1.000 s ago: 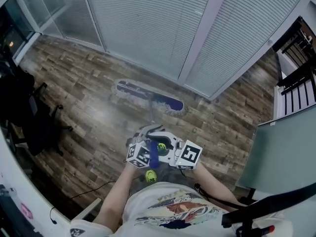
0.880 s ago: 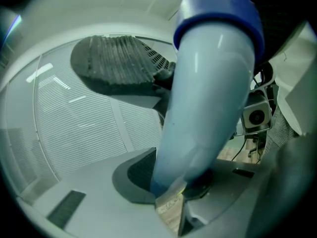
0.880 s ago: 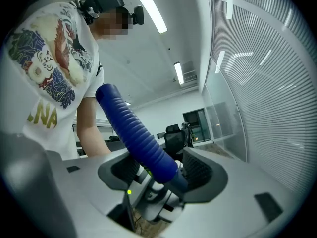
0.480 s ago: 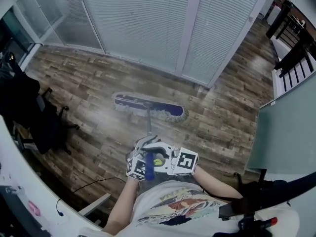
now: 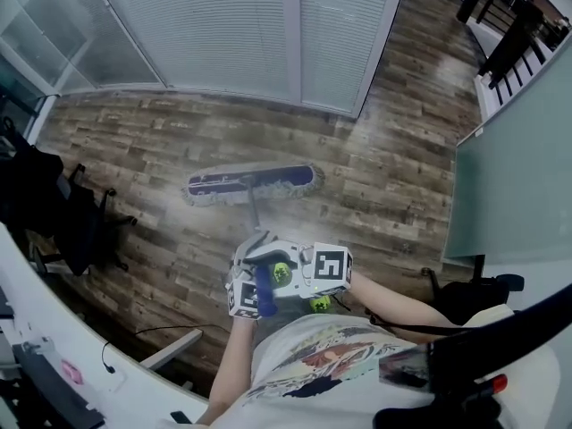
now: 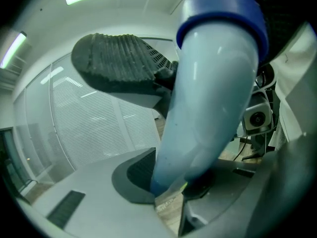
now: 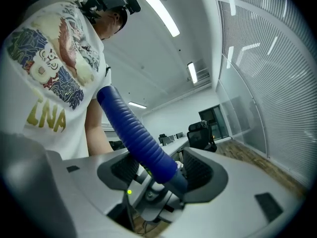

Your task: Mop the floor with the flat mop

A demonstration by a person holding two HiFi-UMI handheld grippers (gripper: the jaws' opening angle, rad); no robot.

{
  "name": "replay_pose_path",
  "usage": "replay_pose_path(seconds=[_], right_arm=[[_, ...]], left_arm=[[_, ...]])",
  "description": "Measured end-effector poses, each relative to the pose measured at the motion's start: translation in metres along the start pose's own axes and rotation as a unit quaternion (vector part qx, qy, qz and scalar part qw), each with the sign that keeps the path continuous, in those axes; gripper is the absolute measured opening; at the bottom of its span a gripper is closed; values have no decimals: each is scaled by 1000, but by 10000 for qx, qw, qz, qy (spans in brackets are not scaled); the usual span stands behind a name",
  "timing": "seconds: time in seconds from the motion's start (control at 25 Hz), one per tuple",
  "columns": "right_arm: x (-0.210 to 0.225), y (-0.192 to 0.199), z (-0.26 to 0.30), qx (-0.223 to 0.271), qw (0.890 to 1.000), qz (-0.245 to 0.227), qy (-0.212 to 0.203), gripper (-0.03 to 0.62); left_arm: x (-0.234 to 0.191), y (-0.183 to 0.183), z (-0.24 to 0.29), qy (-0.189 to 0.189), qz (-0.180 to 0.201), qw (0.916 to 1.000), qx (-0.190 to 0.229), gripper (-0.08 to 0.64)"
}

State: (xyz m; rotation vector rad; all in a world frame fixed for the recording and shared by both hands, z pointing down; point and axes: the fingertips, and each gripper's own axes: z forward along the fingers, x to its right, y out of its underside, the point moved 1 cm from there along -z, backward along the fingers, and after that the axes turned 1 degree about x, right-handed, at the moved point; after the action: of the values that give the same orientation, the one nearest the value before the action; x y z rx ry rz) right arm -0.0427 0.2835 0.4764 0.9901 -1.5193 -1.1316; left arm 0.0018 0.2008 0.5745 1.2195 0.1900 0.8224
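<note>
Person's bare forearms extend forward from the torso, close together. The left gripper (image 5: pixel 255 262) tilts slightly downward, jaws clamped on the mop handle (image 5: pixel 264 300). The right gripper (image 5: pixel 290 273), just beside the left and held level, grips the same handle's ribbed blue sleeve.

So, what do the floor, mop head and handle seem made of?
The floor: wood-look planks, perhaps laminate; grain, plank seams, dull sheen. The mop head: blue fabric with pale fringe, likely microfibre. The handle: smooth pale-blue plastic or coated metal; its grip looks ribbed, rubbery, blue.
</note>
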Motion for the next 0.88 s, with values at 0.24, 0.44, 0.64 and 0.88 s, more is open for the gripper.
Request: replay_pose_path(seconds=[0.24, 0.44, 0.64, 0.88], right_arm=[[-51, 5, -28, 36, 9998, -42, -181, 261], [-49, 11, -35, -91, 9987, -288, -413, 261], [-30, 4, -32, -73, 9980, -394, -491, 261], [4, -3, -3, -194, 9970, -491, -560, 259]], left_arm=[[53, -12, -15, -133, -74, 9999, -69, 58], [53, -12, -8, -214, -64, 9997, -102, 58], [37, -14, 1, -145, 47, 9998, -123, 58], [-9, -5, 4, -215, -18, 9998, -22, 58]])
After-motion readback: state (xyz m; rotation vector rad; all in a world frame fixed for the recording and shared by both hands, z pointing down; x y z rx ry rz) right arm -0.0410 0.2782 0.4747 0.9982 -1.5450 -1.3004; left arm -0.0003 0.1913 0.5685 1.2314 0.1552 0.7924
